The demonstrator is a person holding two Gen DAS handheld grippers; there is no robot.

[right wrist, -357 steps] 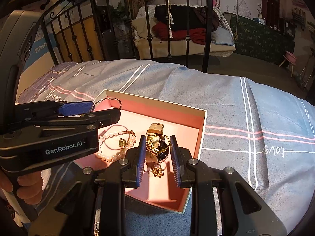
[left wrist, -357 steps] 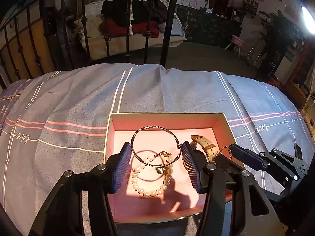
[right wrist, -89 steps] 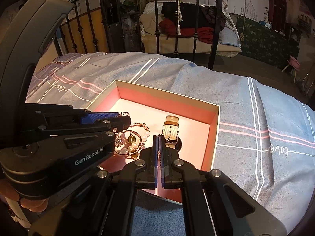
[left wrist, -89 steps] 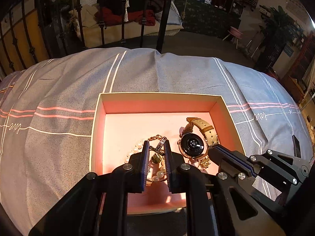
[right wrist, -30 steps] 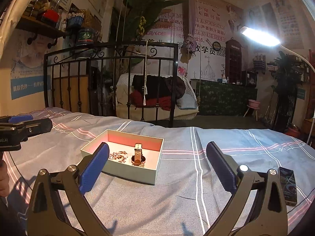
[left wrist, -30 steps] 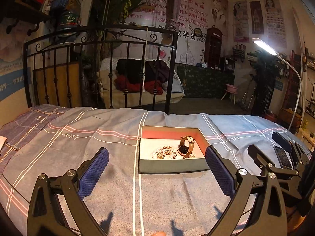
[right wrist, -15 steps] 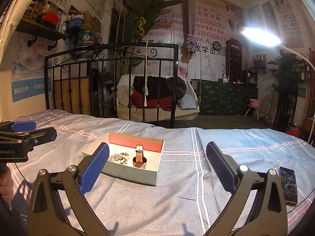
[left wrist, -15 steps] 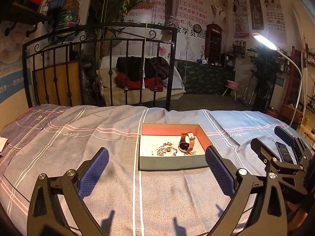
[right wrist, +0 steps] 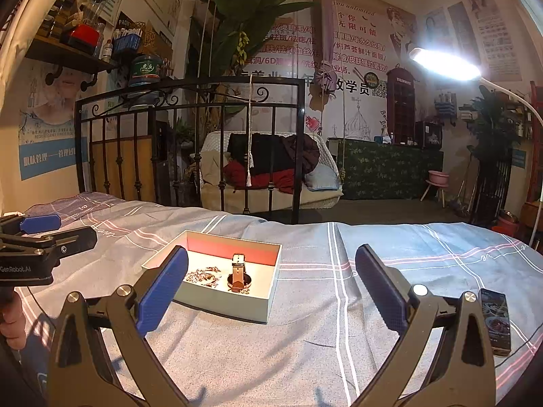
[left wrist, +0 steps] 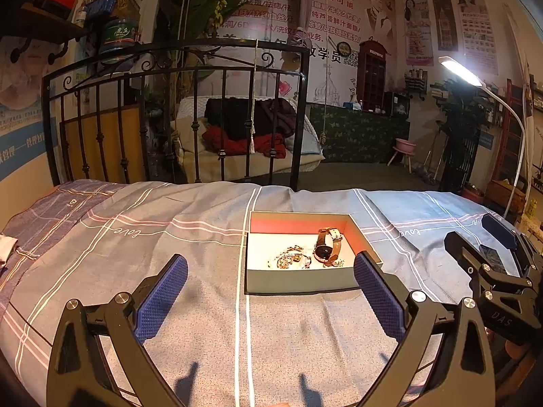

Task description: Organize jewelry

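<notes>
A shallow pink-lined box (left wrist: pixel 298 283) (right wrist: pixel 224 300) rests on the striped bedspread (left wrist: pixel 135 254) (right wrist: pixel 390 271). Inside lie a tan-strapped watch (left wrist: pixel 326 246) (right wrist: pixel 239 273) and a tangle of gold and pearl bracelets (left wrist: pixel 292 260) (right wrist: pixel 203 276). My left gripper (left wrist: pixel 269 291) is wide open, held back from the box with nothing between its blue pads. My right gripper (right wrist: pixel 271 285) is likewise wide open and empty, right of and behind the box. Each gripper shows at the edge of the other's view.
A black iron bed frame (left wrist: pixel 210 108) (right wrist: pixel 220 129) stands at the far edge of the bed. A phone (right wrist: pixel 495 320) lies on the bedspread at the right. A hand (right wrist: pixel 12 322) holds the left gripper's handle. A lit floor lamp (right wrist: pixel 444 62) stands at right.
Both grippers, earlier shut down inside the box on the jewelry, have opened wide and pulled back. Over the last second the left view has edged slightly closer to the box.
</notes>
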